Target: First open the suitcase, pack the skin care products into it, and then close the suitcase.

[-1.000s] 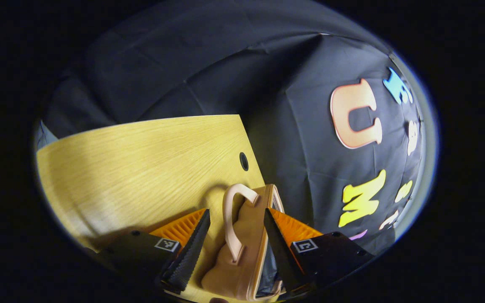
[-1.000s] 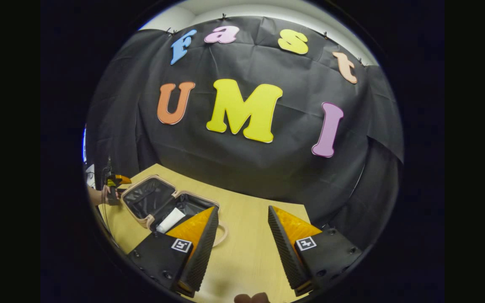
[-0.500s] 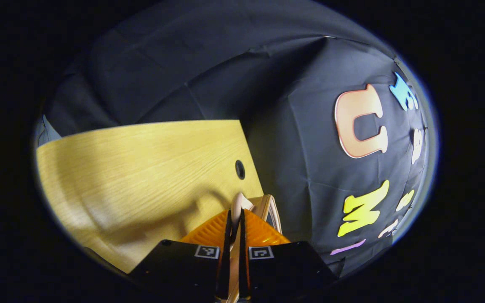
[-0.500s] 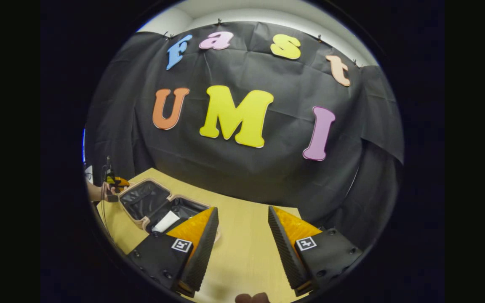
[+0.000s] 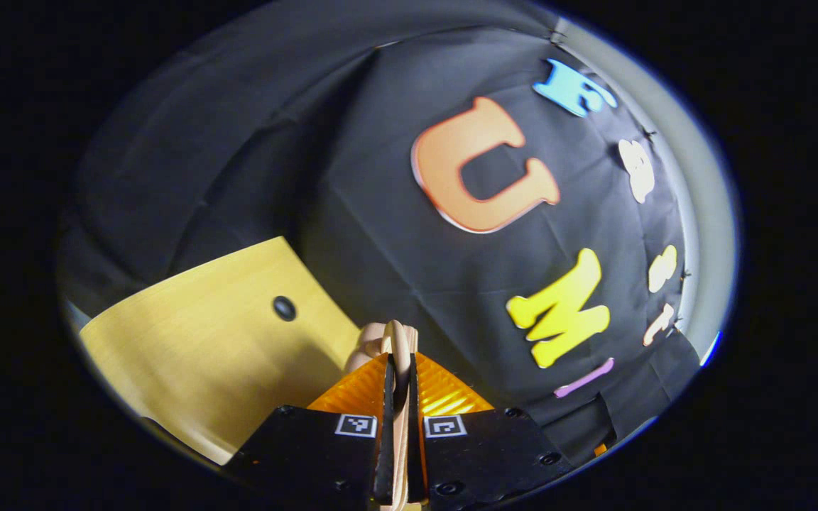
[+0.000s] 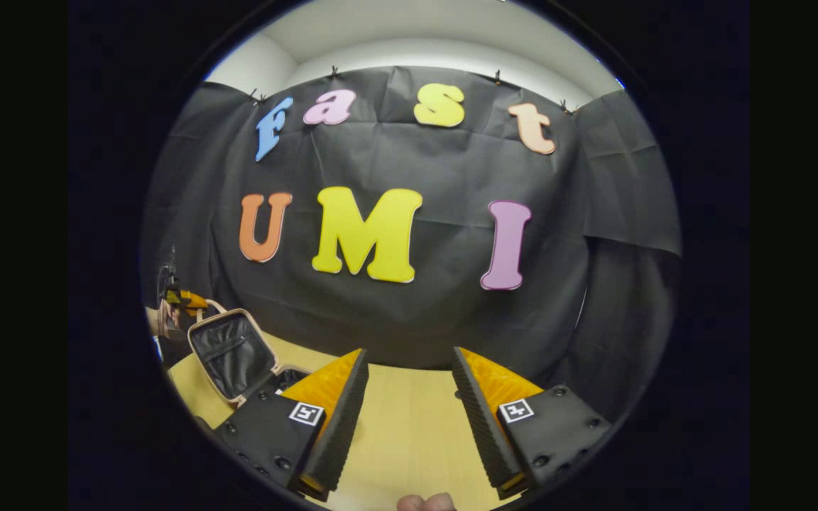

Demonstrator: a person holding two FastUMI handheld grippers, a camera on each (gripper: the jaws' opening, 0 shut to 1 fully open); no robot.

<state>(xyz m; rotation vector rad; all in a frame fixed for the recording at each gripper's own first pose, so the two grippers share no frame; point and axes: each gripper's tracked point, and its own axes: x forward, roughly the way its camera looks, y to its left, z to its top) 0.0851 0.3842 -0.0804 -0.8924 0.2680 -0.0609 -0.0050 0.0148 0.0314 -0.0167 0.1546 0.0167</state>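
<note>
A pink-beige suitcase (image 6: 228, 353) lies open at the table's left end in the right gripper view, its black-lined lid tilted up to about half closed. The other gripper (image 6: 183, 298), held by a hand, grips the handle at the lid's top edge. In the left gripper view my left gripper (image 5: 397, 363) is shut on that beige handle (image 5: 395, 339), which sticks up between the fingers. My right gripper (image 6: 407, 353) is open over the table with nothing between its fingers, well to the right of the suitcase. Its left finger (image 6: 331, 397) hides most of the suitcase base.
The wooden table (image 6: 409, 433) runs under the right gripper. In the left gripper view the table (image 5: 196, 348) has a round cable hole (image 5: 283, 308) near its far edge. Black cloth walls the booth behind and to the sides.
My left gripper shut on the lid handle and swung the lid up from lying flat to half raised. The right gripper stayed open and tilted upward.
</note>
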